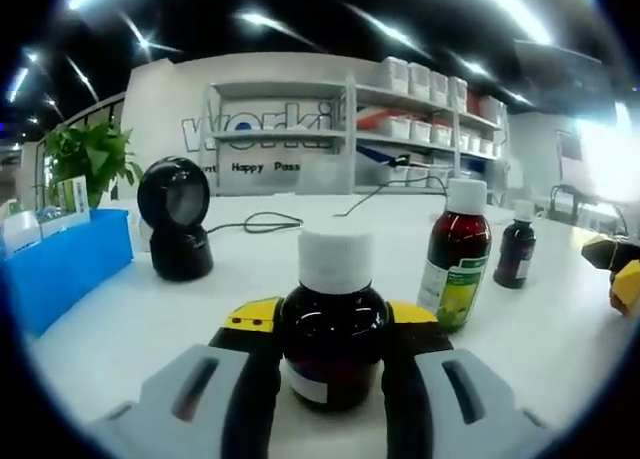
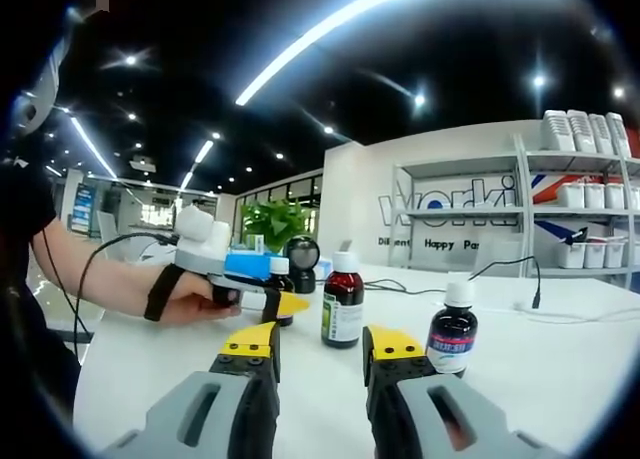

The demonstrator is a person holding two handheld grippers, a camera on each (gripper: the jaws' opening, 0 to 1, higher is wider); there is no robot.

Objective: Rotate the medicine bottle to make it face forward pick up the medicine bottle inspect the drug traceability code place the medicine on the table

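My left gripper has its jaws closed around the medicine bottle, which stands upright on the counter, long axis vertical (white cap up). My right gripper hovers open and empty, farther off.

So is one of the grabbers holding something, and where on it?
Yes. The left gripper holds a brown bottle by the sides of its body, below the white cap. The right gripper is open and holds nothing.

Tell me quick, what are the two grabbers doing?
Left gripper: shut on a medicine bottle.
Right gripper: open, holding nothing.
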